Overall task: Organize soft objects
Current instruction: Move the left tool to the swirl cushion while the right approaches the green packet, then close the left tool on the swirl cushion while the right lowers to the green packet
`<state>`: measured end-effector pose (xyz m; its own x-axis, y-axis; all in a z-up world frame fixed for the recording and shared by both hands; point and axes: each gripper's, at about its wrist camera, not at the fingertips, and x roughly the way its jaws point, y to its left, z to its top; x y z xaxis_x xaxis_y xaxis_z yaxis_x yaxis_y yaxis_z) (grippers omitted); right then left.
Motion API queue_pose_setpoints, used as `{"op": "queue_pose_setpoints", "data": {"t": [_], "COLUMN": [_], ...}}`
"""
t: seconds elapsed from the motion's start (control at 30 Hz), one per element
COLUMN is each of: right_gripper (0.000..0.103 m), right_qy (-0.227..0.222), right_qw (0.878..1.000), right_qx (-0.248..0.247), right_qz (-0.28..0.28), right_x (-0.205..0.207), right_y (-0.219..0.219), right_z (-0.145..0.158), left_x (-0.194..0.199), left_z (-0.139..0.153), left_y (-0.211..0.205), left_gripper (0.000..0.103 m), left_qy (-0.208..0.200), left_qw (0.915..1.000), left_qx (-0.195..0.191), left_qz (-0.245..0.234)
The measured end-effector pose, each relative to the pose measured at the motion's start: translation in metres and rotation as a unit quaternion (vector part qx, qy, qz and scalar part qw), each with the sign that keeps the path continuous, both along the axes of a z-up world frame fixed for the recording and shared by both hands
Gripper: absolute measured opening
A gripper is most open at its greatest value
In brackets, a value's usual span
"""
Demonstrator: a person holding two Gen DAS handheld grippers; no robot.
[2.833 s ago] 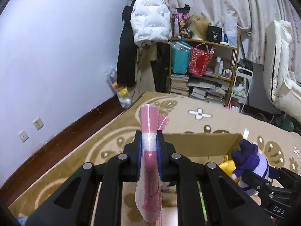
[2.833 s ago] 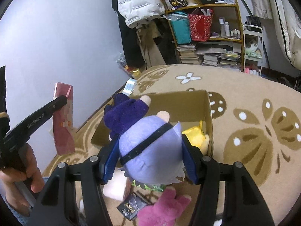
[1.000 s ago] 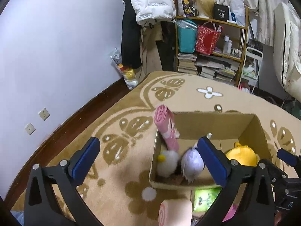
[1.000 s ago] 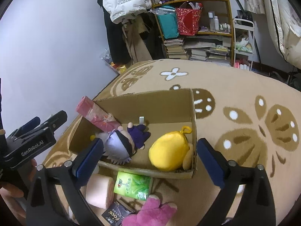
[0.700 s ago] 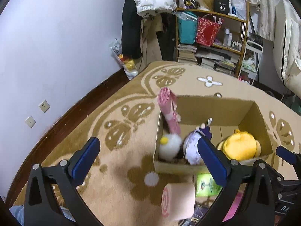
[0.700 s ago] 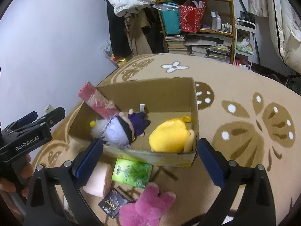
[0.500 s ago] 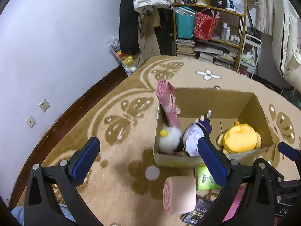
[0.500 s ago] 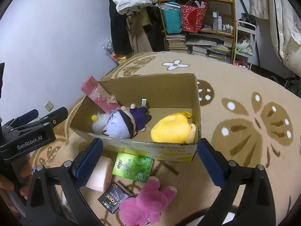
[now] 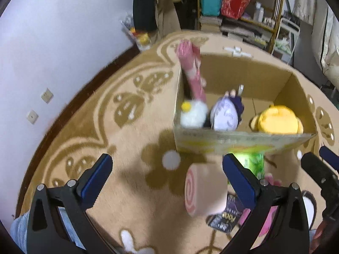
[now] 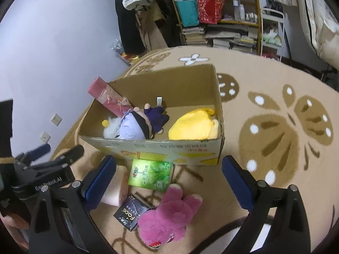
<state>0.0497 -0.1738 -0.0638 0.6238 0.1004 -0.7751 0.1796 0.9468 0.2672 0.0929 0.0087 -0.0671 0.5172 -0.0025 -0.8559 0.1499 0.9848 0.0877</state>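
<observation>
A cardboard box (image 10: 161, 148) on the rug holds a pink roll (image 10: 108, 97), a white fluffy toy (image 10: 110, 127), a purple doll (image 10: 137, 127) and a yellow plush (image 10: 192, 127). The box also shows in the left wrist view (image 9: 239, 141). In front of it lie a pink swirl-roll cushion (image 9: 203, 188), a green tissue pack (image 10: 150, 174), a dark "Face" packet (image 10: 129, 216) and a magenta plush (image 10: 169, 216). My left gripper (image 9: 167, 180) is open and empty above the cushion. My right gripper (image 10: 169, 180) is open and empty above the tissue pack.
A beige patterned rug (image 10: 275, 116) covers the floor. A bookshelf (image 10: 222, 17) with bags and books and hanging coats (image 10: 135, 10) stand at the back. A purple wall (image 9: 53, 42) with sockets runs along the left.
Both grippers released the pink roll and purple doll into the box, opened, and have drawn back and lowered toward the items in front of the box.
</observation>
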Motion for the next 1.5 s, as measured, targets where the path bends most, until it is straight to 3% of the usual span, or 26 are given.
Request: {"op": "queue_pose_setpoints", "data": {"t": [0.53,0.6,0.73,1.03,1.13,1.27,1.37,1.5], "right_gripper": [0.103,0.093,0.087,0.087,0.087,0.087,0.087,0.087], "right_qy": [0.036,0.032,0.042,0.083,0.085,0.087,0.098,0.106], "right_qw": [0.998,0.998,0.996,0.992,0.993,0.992,0.99,0.99], "right_qx": [0.052,0.056,0.074,0.072,0.057,0.045,0.031,0.021], "right_qz": [0.018,0.018,0.035,0.059,0.065,0.082,0.092,0.092], "right_x": [0.014,0.017,0.024,0.045,0.049,0.059,0.065,0.07], "right_y": [0.004,0.004,0.007,0.023,0.031,0.042,0.051,0.057], "right_z": [-0.03,-0.031,-0.038,-0.061,-0.064,-0.066,-0.071,-0.078], "left_x": [0.006,0.008,0.011,0.018,0.019,0.019,0.015,0.013], "left_z": [-0.042,-0.048,-0.06,-0.078,-0.082,-0.083,-0.083,-0.083], "left_y": [-0.019,-0.02,-0.02,-0.028,-0.026,-0.026,-0.031,-0.033], "left_gripper": [0.102,0.102,0.102,0.102,0.103,0.102,0.093,0.077], "left_qy": [0.07,0.077,0.099,0.123,0.127,0.122,0.123,0.135], "left_qw": [0.9969,0.9963,0.9947,0.9917,0.9914,0.992,0.9912,0.9888], "left_qx": [0.018,0.02,0.007,0.004,-0.01,-0.001,0.003,-0.019], "left_qz": [-0.031,-0.03,-0.029,-0.038,-0.029,-0.034,-0.05,-0.06]}}
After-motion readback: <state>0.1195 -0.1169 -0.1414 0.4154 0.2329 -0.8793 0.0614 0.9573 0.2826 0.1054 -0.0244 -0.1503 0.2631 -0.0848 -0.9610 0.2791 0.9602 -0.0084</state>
